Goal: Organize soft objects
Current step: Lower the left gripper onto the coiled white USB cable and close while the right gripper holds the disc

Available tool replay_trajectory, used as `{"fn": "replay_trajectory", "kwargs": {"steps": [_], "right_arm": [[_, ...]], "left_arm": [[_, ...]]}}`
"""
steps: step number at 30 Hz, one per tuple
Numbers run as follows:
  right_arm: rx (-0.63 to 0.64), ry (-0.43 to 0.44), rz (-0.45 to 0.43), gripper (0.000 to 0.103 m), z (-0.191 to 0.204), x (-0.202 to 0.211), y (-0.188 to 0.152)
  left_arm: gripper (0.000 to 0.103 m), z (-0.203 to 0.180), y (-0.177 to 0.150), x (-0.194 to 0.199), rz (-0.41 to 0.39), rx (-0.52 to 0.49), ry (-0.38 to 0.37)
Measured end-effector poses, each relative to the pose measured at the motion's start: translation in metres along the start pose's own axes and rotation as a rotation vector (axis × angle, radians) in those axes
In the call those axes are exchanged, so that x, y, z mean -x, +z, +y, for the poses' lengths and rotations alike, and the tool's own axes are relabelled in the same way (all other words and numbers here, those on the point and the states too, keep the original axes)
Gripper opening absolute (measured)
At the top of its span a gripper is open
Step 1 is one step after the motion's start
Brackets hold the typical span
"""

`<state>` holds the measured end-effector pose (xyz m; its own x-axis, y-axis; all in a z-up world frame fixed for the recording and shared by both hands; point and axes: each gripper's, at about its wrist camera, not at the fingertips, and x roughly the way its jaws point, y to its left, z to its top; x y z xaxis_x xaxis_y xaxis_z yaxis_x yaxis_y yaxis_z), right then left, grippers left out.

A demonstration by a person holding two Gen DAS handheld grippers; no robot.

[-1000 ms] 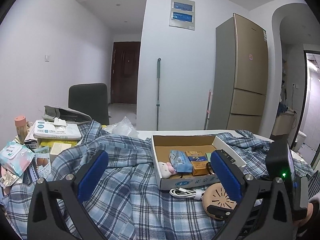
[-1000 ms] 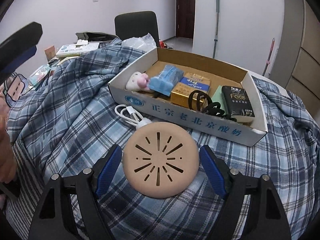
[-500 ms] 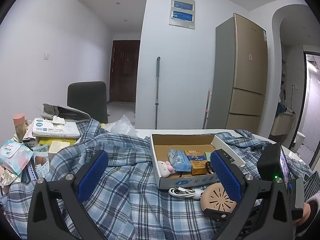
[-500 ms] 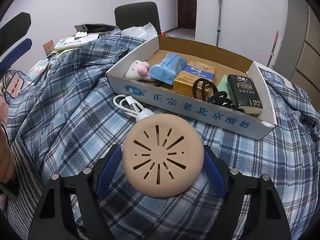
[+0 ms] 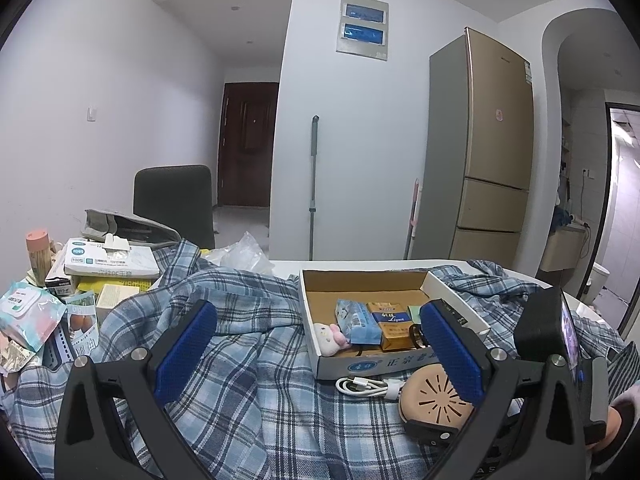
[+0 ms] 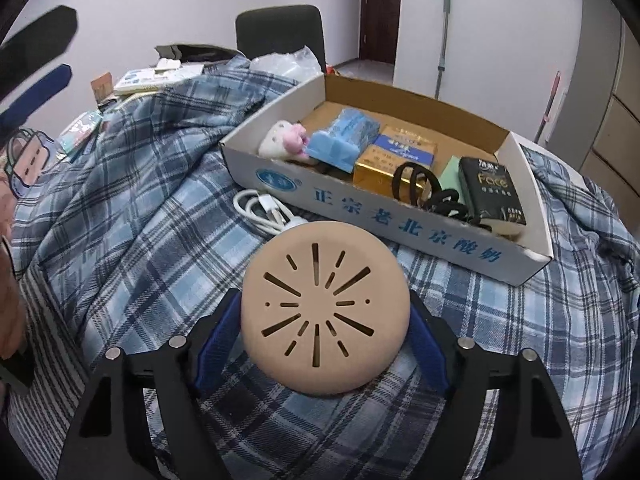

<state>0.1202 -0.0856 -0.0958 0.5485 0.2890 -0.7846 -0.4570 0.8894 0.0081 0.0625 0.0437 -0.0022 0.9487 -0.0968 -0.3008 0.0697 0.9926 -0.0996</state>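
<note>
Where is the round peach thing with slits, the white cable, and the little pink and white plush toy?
Round peach slotted disc [image 6: 325, 314], right wrist view, centre of its top.
White coiled cable [image 6: 262, 212], right wrist view, its loops.
Pink and white plush toy [image 6: 282, 142], right wrist view, its body.

Dim, cool, even light from recessed ceiling spots [image 5: 235, 8] at 12 o'clock; soft shadows, no glare. Heavy fisheye bending and dark vignette at every corner.

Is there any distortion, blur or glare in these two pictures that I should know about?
Left wrist view: strong fisheye bending, the fridge curves, corners are black; lighting dim and bluish, no glare. Right wrist view: same distortion; the round beige disc and cardboard box are sharp, while the left hand-held gripper at the edge looks soft.
</note>
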Motion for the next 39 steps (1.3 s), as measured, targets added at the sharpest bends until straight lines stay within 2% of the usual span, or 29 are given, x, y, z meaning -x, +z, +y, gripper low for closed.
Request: {"fn": "replay_trajectory", "kwargs": {"steps": [4,10,14,17,19,21,22,24,25,27,30,35,39], "right_arm": [[-0.012,-0.006,-0.046,0.077,-0.003,0.01,0.001],[-0.057,-0.05,-0.217,0.077,-0.023,0.054,0.012],[-0.114,-0.06,-0.255,0.077,-0.043,0.081,0.017],[-0.107,-0.119,-0.278,0.077,-0.055,0.096,0.01],[-0.103,-0.159,-0.283,0.077,-0.061,0.1,0.003],[-0.118,-0.179,-0.285,0.077,-0.07,0.102,-0.004],[-0.133,-0.187,-0.289,0.077,-0.074,0.102,-0.007],[-0.163,-0.186,-0.298,0.077,-0.082,0.1,-0.012],[-0.178,-0.184,-0.301,0.077,-0.086,0.098,-0.013],[-0.199,-0.172,-0.294,0.077,-0.09,0.094,-0.015],[-0.207,-0.15,-0.293,0.077,-0.092,0.093,-0.016],[-0.191,-0.133,-0.293,0.077,-0.088,0.09,-0.017],[-0.187,-0.121,-0.3,0.077,-0.087,0.091,-0.018]], "left_arm": [[0.103,-0.001,0.0,0.002,-0.007,-0.012,-0.005],[0.103,-0.003,0.0,-0.003,0.011,-0.028,0.001],[0.103,-0.003,0.0,-0.006,0.023,-0.034,0.003],[0.103,-0.003,0.0,-0.009,0.036,-0.038,-0.005],[0.101,-0.003,0.002,-0.015,0.073,-0.04,-0.048],[0.09,-0.005,0.004,-0.023,0.121,-0.062,-0.113],[0.088,-0.01,0.004,-0.029,0.155,-0.108,-0.128],[0.076,-0.021,0.001,-0.031,0.167,-0.175,-0.138],[0.074,-0.026,0.0,-0.032,0.172,-0.21,-0.145],[0.056,-0.037,-0.003,-0.036,0.197,-0.266,-0.158],[0.041,-0.051,-0.007,-0.045,0.264,-0.328,-0.202],[0.034,-0.065,-0.013,-0.07,0.414,-0.371,-0.263],[0.034,-0.069,-0.02,-0.093,0.516,-0.348,-0.3]]}}
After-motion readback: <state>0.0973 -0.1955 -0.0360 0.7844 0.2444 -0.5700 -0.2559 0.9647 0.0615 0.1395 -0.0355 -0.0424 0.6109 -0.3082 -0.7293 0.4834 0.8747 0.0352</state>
